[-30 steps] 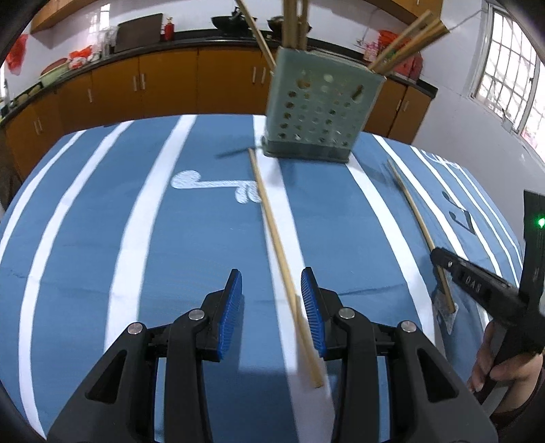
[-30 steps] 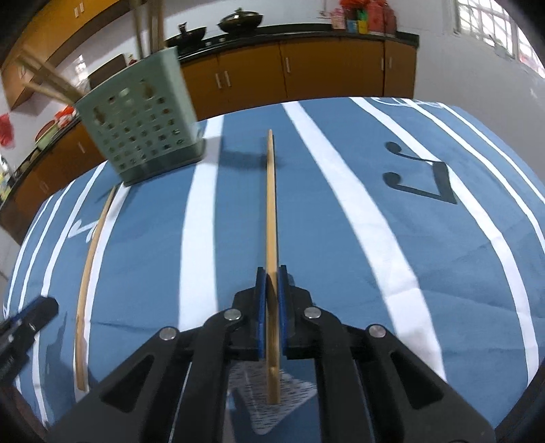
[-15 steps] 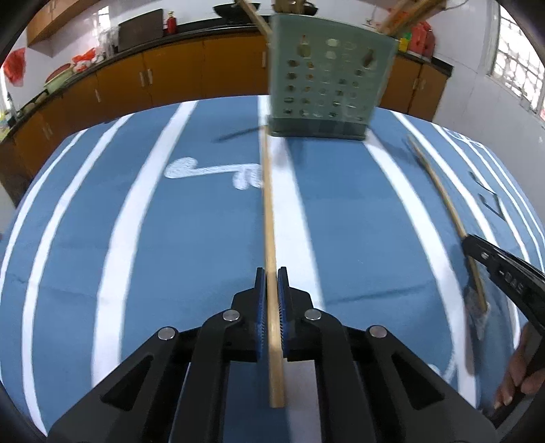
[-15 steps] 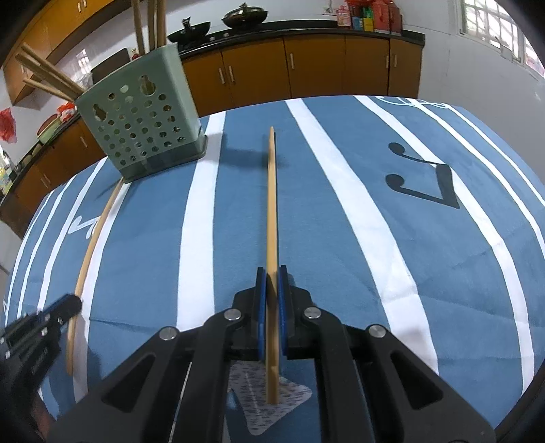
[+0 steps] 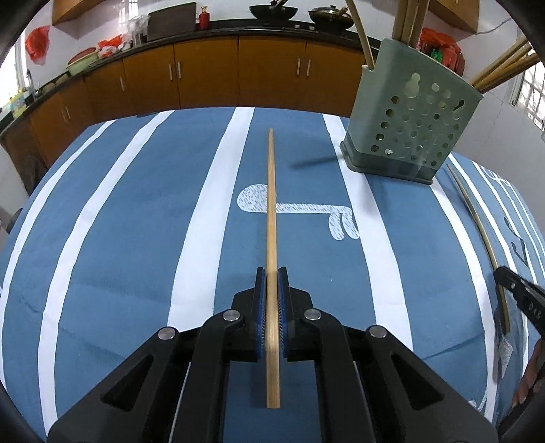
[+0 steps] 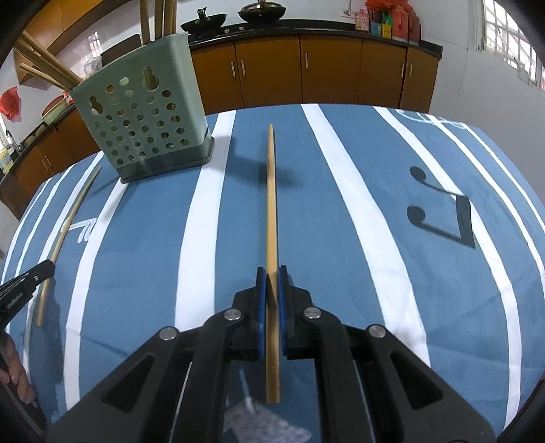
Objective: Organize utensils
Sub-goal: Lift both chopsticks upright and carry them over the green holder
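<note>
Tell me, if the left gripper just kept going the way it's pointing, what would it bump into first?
Probably the blue striped tablecloth. The left gripper, shut on a chopstick, points down at the bare cloth; the green holder sits off to the right. Depth is hard to judge.

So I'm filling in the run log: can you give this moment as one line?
left hand-held gripper: shut on wooden chopstick | right hand-held gripper: shut on second wooden chopstick | green perforated holder: upright on striped cloth

Daylight from my window (image 6: 507,30) at right, bright and even. Soft shadows under the holder (image 6: 143,116) and the chopstick (image 6: 271,211). Strong fisheye bending, dark vignette corners. Slight blur near edges.
</note>
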A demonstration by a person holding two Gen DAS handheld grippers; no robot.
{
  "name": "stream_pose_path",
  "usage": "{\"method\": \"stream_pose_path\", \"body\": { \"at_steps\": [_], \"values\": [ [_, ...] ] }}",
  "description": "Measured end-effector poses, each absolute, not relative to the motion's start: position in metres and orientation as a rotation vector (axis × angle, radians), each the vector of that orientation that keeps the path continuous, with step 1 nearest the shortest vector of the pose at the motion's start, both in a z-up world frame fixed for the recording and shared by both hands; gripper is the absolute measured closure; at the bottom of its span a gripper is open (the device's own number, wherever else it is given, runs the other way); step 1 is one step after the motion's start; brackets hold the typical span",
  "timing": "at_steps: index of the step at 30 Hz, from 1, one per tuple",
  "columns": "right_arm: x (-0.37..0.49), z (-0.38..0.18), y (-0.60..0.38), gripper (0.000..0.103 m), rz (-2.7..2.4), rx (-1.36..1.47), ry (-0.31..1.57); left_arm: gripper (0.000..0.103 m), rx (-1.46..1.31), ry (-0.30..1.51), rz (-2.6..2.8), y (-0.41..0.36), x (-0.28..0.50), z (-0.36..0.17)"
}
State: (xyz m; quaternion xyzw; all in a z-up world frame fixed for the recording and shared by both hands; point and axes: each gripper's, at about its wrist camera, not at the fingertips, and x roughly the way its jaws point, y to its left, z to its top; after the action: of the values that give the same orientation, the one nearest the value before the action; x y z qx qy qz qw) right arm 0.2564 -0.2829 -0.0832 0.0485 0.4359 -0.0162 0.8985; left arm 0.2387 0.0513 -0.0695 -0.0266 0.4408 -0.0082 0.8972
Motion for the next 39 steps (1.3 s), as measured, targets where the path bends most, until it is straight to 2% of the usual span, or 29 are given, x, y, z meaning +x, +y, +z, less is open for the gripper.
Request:
{"method": "stream_pose_path", "body": {
  "at_steps": [30, 39],
  "values": [
    [0.255, -0.082, -0.285, 0.095, -0.012, 0.086, 0.874, 0.096, 0.019, 0.903, -0.016, 0.045, 0.235, -0.069],
    [0.233, -0.026, -0.296, 0.095, -0.009, 0.101, 0.714, 0.096, -0.027, 0.829, -0.056, 0.060, 0.219, -0.027]
  ]
}}
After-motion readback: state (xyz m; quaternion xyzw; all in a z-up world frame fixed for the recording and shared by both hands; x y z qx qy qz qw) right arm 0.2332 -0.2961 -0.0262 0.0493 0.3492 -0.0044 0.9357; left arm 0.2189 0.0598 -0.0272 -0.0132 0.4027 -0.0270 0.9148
